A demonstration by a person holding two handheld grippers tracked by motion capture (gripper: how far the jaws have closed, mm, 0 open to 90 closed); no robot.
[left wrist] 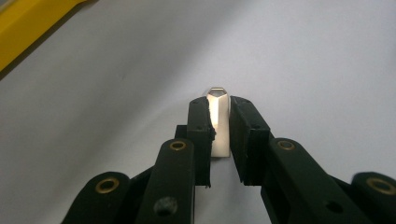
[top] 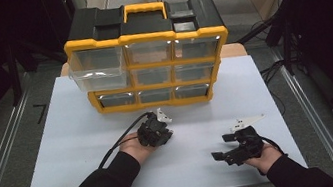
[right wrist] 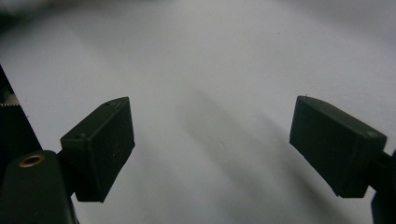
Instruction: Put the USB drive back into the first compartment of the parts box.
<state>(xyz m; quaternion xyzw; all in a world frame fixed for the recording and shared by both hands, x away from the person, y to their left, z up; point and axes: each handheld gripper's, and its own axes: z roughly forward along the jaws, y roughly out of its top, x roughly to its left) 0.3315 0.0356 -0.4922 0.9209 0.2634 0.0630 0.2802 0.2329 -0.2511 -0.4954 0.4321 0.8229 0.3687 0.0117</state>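
Note:
My left gripper (top: 154,132) is tipped down at the white table top (top: 70,139), just in front of the drawer cabinet. In the left gripper view its jaws (left wrist: 218,106) are shut on a small shiny metal piece (left wrist: 218,128), whose bent tip sticks out just past the pads, close over the white surface. My right gripper (top: 221,147) lies low at the front right, pointing left. Its jaws (right wrist: 212,140) stand wide open above bare white table with nothing between them.
A yellow and black drawer cabinet (top: 144,31) with clear drawers stands at the back middle of the table. Its top left drawer (top: 97,66) is pulled out toward me. A yellow edge of the cabinet (left wrist: 28,28) is at the upper left of the left gripper view.

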